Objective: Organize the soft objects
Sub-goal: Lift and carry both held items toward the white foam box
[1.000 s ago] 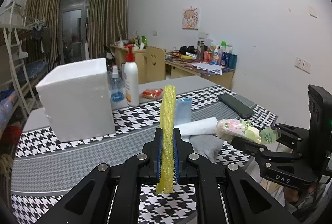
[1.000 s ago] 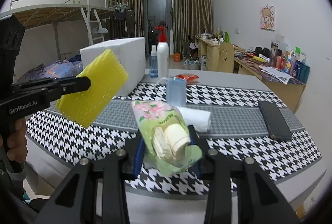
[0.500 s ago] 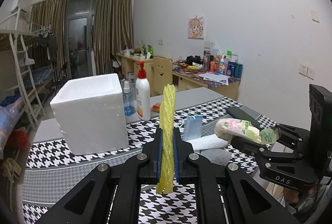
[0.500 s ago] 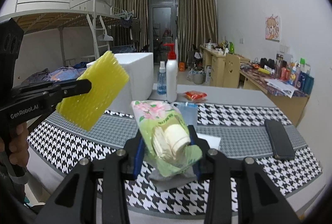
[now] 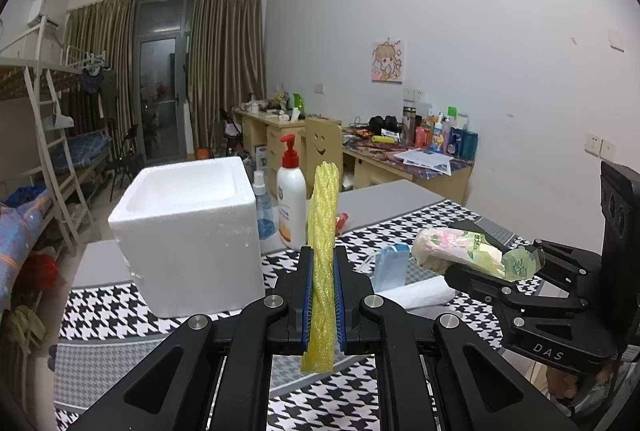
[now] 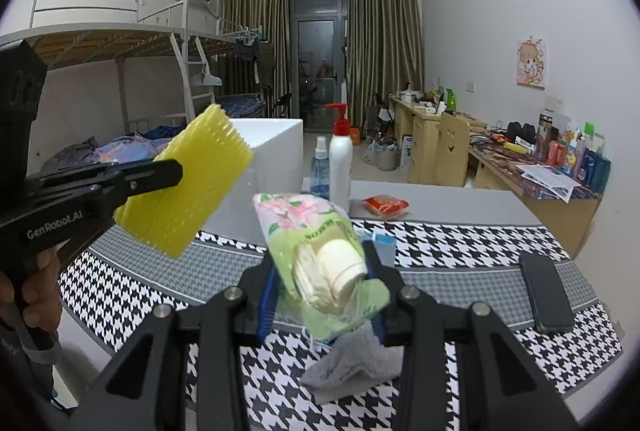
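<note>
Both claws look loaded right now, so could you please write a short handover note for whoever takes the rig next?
Left claw: shut on the yellow sponge, held in the air.
Right claw: shut on the floral tissue pack, also held in the air.
The white foam box stands open on the table; its inside is not visible.
Grey cloth, white rolled towel and blue pouch lie on the table.
Done: both items picked up. Left: place them, probably in the box, then the rest.
</note>
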`<state>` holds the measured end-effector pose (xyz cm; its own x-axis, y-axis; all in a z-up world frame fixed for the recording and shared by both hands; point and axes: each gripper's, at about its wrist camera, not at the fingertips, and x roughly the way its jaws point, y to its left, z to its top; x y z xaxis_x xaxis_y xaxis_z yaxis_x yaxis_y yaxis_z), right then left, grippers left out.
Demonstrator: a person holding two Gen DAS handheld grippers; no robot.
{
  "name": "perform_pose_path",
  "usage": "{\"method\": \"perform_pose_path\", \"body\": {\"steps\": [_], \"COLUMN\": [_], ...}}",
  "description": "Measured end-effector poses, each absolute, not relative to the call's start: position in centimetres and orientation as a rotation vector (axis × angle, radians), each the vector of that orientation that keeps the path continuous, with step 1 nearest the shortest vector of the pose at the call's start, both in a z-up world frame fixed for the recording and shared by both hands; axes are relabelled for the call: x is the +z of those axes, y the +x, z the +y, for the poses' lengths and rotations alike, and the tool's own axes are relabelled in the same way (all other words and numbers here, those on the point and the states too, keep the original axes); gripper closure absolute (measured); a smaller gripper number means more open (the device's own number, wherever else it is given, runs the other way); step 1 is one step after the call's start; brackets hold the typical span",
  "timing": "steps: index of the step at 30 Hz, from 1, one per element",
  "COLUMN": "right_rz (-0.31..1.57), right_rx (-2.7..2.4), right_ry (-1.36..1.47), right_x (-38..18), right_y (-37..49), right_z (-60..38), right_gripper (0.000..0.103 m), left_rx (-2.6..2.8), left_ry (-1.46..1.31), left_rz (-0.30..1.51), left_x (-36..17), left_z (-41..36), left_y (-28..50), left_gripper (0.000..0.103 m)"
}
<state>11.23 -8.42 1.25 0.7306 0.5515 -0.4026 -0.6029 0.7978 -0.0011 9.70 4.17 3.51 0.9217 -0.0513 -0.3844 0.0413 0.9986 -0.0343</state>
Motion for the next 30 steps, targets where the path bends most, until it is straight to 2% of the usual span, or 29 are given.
{"method": "perform_pose_path", "body": {"steps": [30], "right_rz": [0.362], "right_rx": [0.663], "right_ry": [-0.107], "right_x": [4.7], "right_y": [14.2], "right_z": [-5.5], "right_gripper": [0.060], "left_rx": [0.038], "left_ry": [-0.036], "left_rz": [0.330], "left_x": [6.3], "left_z": [6.6], "left_y": [11.9], "left_gripper": [0.093]}}
